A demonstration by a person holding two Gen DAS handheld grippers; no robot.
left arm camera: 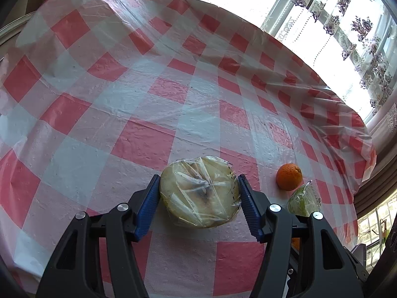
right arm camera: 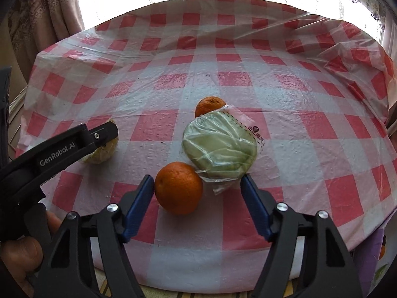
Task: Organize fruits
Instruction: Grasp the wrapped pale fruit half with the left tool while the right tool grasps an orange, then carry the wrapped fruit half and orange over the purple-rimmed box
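Note:
My left gripper (left arm camera: 199, 177) is shut on a pale yellow fruit in clear wrap (left arm camera: 199, 191) that rests on the checked table; both blue pads press its sides. The right wrist view shows this gripper (right arm camera: 99, 134) at the left, covering most of the yellow fruit (right arm camera: 105, 152). My right gripper (right arm camera: 196, 177) is open around a near orange (right arm camera: 178, 187), which touches the left pad (right arm camera: 141, 198). The right pad (right arm camera: 254, 203) stands clear of the orange, beside the wrap of a green fruit (right arm camera: 220, 146). A second orange (right arm camera: 209, 105) sits behind the green fruit.
The round table (right arm camera: 285, 149) wears a red and white checked plastic cloth, wrinkled at the far right edge. From the left wrist, one orange (left arm camera: 289, 176) and the green wrapped fruit (left arm camera: 304, 201) lie to the right. Windows and curtains (right arm camera: 49, 19) stand behind. A hand (right arm camera: 22, 250) shows bottom left.

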